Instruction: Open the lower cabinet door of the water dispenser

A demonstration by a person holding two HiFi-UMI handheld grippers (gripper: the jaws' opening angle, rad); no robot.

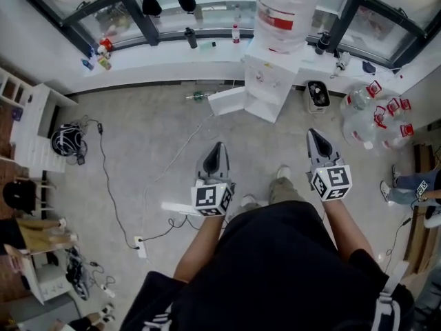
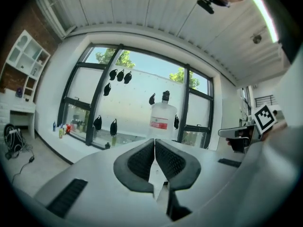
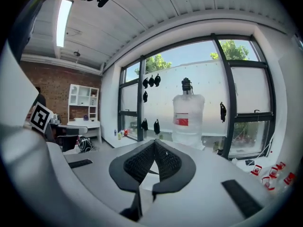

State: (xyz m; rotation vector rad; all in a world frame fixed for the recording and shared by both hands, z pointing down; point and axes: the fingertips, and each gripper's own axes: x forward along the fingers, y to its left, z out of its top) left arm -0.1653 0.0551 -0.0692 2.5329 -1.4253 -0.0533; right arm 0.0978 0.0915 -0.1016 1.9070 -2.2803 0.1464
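The white water dispenser (image 1: 270, 81) stands against the window wall with a large clear bottle (image 1: 286, 9) on top. Its lower cabinet door (image 1: 227, 101) hangs swung out to the left. My left gripper (image 1: 218, 147) and right gripper (image 1: 315, 135) are held up side by side, well short of the dispenser, both shut with nothing between the jaws. In the left gripper view the shut gripper (image 2: 154, 141) points at the bottle (image 2: 163, 119). The right gripper (image 3: 155, 143) in its own view aims at the same bottle (image 3: 187, 117).
Several spare water bottles (image 1: 372, 119) lie on the floor at the right. A small black bin (image 1: 318, 95) stands beside the dispenser. Cables (image 1: 110, 185) run across the floor to a power strip (image 1: 140, 247). White shelving (image 1: 27, 119) stands at the left.
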